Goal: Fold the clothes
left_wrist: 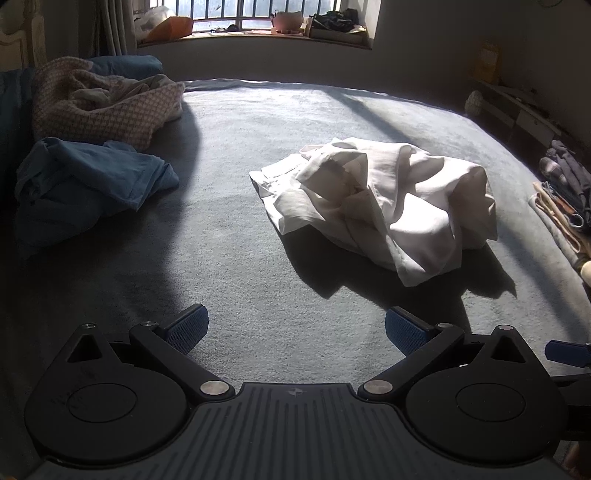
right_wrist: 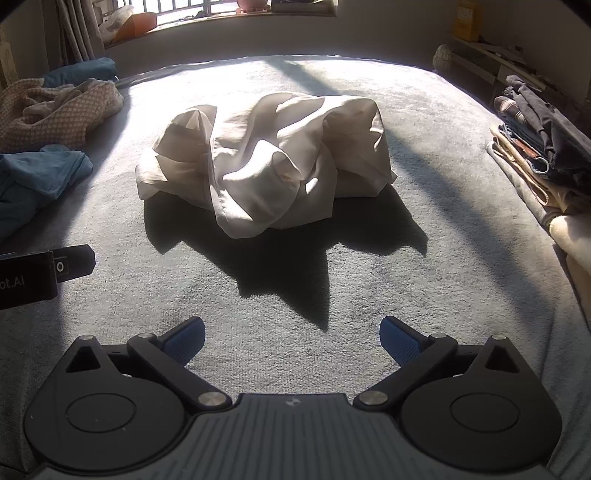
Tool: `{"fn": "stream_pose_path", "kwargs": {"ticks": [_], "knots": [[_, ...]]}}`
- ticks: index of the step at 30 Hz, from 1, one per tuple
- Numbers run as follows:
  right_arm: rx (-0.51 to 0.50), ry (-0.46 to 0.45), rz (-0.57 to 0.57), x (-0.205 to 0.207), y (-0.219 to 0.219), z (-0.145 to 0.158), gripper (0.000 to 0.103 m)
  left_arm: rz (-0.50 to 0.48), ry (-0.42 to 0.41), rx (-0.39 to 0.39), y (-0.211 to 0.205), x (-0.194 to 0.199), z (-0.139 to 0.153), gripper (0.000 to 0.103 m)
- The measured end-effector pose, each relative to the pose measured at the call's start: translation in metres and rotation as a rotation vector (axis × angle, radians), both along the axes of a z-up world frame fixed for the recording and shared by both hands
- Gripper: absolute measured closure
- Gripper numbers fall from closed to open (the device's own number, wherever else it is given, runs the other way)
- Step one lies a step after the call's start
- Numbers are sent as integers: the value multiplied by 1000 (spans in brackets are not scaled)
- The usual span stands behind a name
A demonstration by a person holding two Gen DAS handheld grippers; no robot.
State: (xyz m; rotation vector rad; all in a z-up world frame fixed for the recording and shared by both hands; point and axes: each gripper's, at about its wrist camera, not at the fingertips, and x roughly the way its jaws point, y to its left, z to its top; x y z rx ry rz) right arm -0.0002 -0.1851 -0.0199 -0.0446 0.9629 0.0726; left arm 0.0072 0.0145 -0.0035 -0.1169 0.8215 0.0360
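A crumpled white garment point(left_wrist: 380, 206) lies in a heap on the grey bed cover point(left_wrist: 258, 258), in sunlight. In the right wrist view it point(right_wrist: 266, 158) lies straight ahead. My left gripper point(left_wrist: 295, 328) is open and empty, hovering above the bed short of the heap, which lies ahead and to its right. My right gripper point(right_wrist: 291, 339) is open and empty, also short of the heap. The left gripper's body point(right_wrist: 44, 269) shows at the left edge of the right wrist view.
A crumpled blue garment point(left_wrist: 92, 181) and a pink-checked cloth point(left_wrist: 107, 107) lie at the left of the bed. A stack of folded clothes point(right_wrist: 535, 147) sits at the right edge. A windowsill point(left_wrist: 258, 33) with clutter is behind.
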Motion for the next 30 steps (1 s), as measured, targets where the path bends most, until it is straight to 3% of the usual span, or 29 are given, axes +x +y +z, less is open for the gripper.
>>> {"fn": "stream_pose_path", "kwargs": {"ticks": [30], "knots": [[-10,5,-7,0,1,-2,0,14,8,18,3,0,-1,0]]}}
